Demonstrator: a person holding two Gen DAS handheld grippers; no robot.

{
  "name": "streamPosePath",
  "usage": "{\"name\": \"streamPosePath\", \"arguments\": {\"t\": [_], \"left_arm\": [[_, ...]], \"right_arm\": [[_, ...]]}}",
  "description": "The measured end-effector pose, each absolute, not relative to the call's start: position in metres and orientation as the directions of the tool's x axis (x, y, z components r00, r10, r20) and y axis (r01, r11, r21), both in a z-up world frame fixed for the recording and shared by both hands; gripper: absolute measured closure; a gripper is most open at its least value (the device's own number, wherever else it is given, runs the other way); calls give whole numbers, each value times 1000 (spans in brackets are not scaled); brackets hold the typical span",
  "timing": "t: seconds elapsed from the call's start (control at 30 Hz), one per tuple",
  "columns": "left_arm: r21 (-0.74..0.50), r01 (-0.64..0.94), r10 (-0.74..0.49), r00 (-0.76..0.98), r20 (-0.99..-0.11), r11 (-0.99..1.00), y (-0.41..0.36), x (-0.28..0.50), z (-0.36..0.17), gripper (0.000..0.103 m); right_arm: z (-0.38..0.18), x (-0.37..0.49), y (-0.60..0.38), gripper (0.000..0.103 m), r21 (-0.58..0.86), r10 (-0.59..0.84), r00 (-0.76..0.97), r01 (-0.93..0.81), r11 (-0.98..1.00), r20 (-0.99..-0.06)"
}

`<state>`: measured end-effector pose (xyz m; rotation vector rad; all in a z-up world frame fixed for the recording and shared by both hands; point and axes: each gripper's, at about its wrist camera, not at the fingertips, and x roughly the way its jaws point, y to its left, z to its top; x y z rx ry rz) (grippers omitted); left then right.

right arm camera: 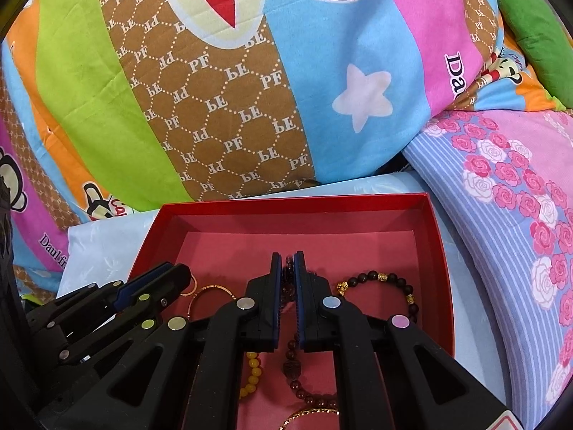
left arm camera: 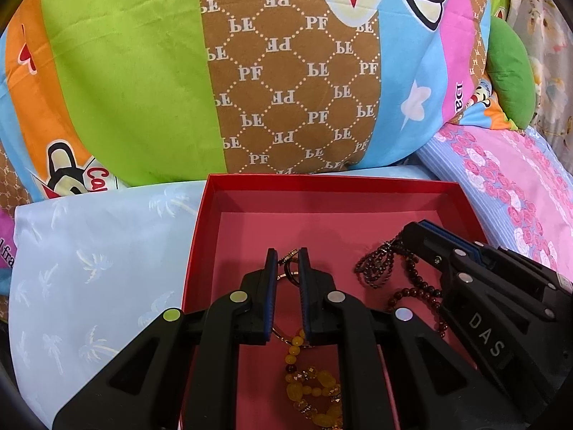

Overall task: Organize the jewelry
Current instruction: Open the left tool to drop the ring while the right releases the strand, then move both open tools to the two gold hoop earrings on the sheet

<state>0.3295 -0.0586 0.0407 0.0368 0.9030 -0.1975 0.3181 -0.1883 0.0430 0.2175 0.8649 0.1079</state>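
Left tool (left arm camera: pixel 288 252): clenched on a thin gold ring (left arm camera: pixel 290 272), light and slippery, over the red box (left arm camera: pixel 322 181). Right tool (right arm camera: pixel 287 255): clenched on your dark bead strand (right arm camera: pixel 292 326) (limp; pinch the cord).

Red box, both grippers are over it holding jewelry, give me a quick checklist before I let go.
1. Left gripper over the red box: ok.
2. Left fingers shut on gold rings: ok.
3. Right gripper over the box: ok.
4. Right fingers shut on dark beads: ok.
5. Bare floor under the tips: not ok, yellow beads lie near.
6. Strands free of tangles: cannot tell.
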Motion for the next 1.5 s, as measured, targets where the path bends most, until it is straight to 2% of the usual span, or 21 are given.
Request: {"name": "streamPosePath", "arguments": {"t": [0.07, 0.13, 0.2, 0.27, 0.7, 1.17, 1.5], "left_arm": [[-48, 180, -149, 604, -783, 982, -58, 330, 40, 91], [-47, 179, -147, 605, -782, 983, -58, 330, 40, 88], [-42, 177, -142, 606, -783, 983, -59, 330, 40, 75], [-31, 174, -133, 617, -776, 984, -59, 329, 41, 69], [-8, 187, -131, 656, -743, 982, -61, 305, 57, 69], [-16, 245, -183, 675, -715, 969, -71, 203, 86, 69], [-37, 286, -219, 637, -739, 957, -81, 136, 75, 69]], "right_arm": [[43, 318, -188, 95, 228, 177, 648, -5, 974, -741], [44, 317, -187, 91, 224, 171, 651, -2, 975, -739], [43, 317, -188, 87, 226, 171, 651, 1, 974, -739], [43, 317, -189, 83, 228, 171, 652, 3, 974, -739], [61, 289, -190, 81, 227, 158, 687, 10, 974, -709], [87, 168, -196, 81, 238, 145, 722, 28, 971, -676], [76, 97, -208, 81, 242, 136, 708, 51, 969, -693]]}}
